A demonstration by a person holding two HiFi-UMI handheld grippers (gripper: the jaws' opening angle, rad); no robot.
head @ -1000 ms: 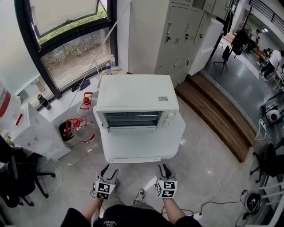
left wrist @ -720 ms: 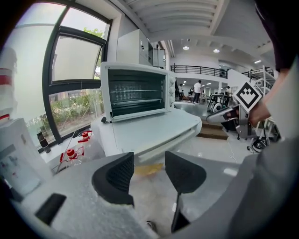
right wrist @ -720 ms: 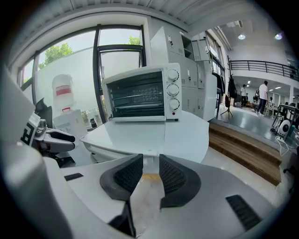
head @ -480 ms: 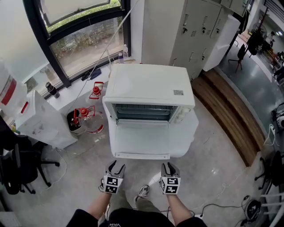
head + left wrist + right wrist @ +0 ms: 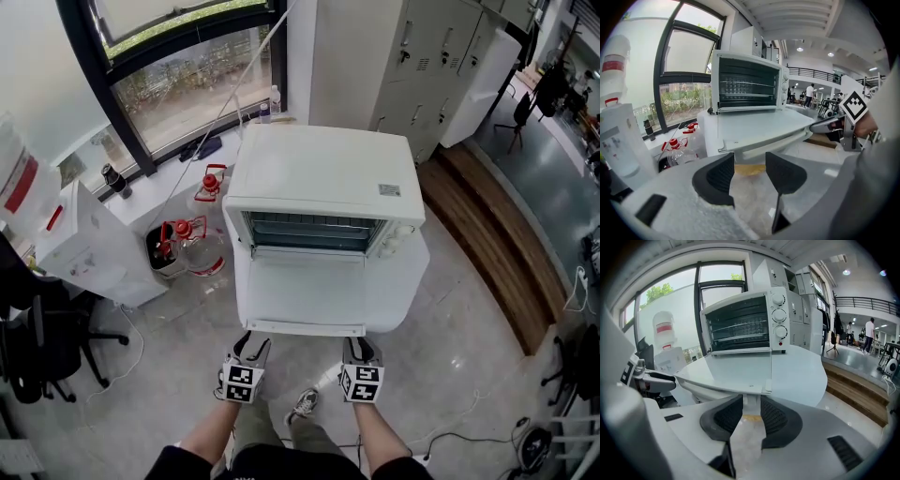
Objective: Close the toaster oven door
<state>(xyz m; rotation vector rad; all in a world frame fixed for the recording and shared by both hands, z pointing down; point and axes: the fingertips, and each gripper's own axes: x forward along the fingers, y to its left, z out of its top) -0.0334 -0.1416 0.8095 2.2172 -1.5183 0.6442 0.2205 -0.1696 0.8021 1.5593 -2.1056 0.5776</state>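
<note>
The toaster oven (image 5: pixel 323 178) stands on a white bench (image 5: pixel 412 281), and its door (image 5: pixel 305 295) lies folded down flat, pointing at the person. Both claws sit low at the door's front edge. The left claw (image 5: pixel 251 345) has its jaws apart with only floor showing through the gap. The right claw (image 5: pixel 360 349) has just been opening its jaws. They stand apart, with the white mount of the door handle (image 5: pixel 751 401) in the gap at their tips, and the pads do not seem to press on it.

The main risk is a lopsided lift: if one claw pushes up ahead of the other, the door would likely twist on its hinge or slide off the smooth jaw tips. The right claw could snag on the handle mount as the door swings up. A push aimed more forward than upward would probably shove the light-looking oven back across the bench instead of turning the door. A hard swing could slam the door and rattle the wire rack (image 5: pixel 740 329) inside.

The head view hides the underside of the door, so it cannot be told whether either claw touches it. The hinge line is too small to read, the oven's feet are out of sight, and the handle shows only in part from below.
</note>
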